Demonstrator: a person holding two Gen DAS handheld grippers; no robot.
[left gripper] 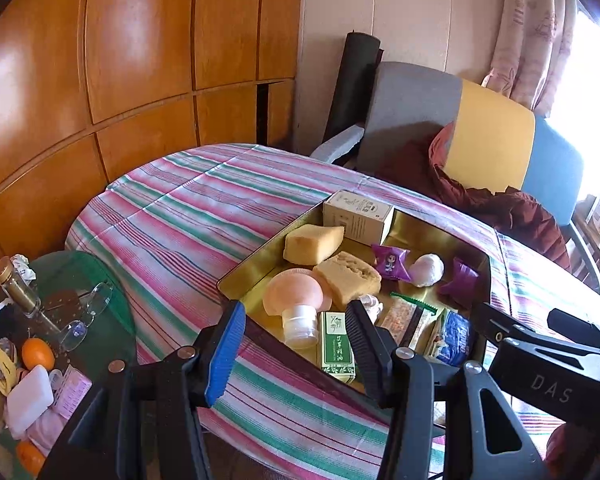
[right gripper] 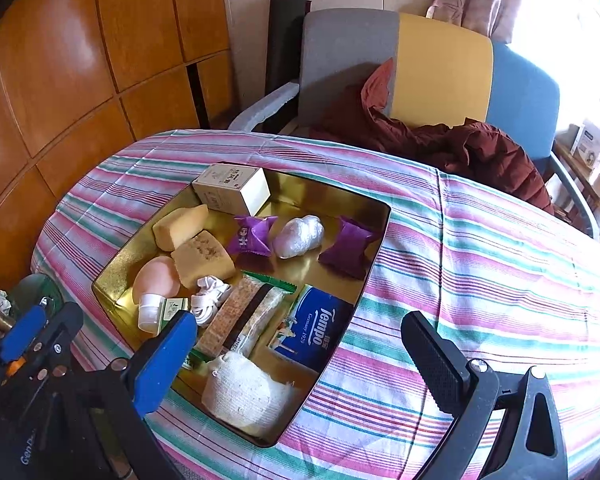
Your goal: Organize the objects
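My left gripper (left gripper: 296, 344) sits at the lower centre of the left wrist view, jaws apart with nothing between them, hovering over the near rim of the gold tray (left gripper: 256, 258). My right gripper (right gripper: 300, 354) occupies the bottom of the right wrist view, jaws set wide, empty, above the tray's near right corner.

The tray rests on the striped tablecloth (right gripper: 480, 264) at frame centre. Contents, right wrist view:
- Beige box (right gripper: 232, 188) at the upper left corner of the tray.
- Two yellow sponge blocks (right gripper: 180, 226) just below the box, touching each other.
- Pink round bottle (right gripper: 156, 280) with a white cap at the left edge; a green packet (left gripper: 336, 344) lies just beside it.
- Two purple candy wrappers (right gripper: 250, 236) in the middle, with a white wrapped lump (right gripper: 298, 236) between them.
- White cord bundle (right gripper: 208, 298), snack bar (right gripper: 240, 312) and blue tissue pack (right gripper: 316, 324) along the lower half.
- White cloth roll (right gripper: 248, 394) at the bottom edge.

A multicoloured chair (right gripper: 440, 68) with a dark red jacket (right gripper: 472, 148) stands behind the table, at upper right.
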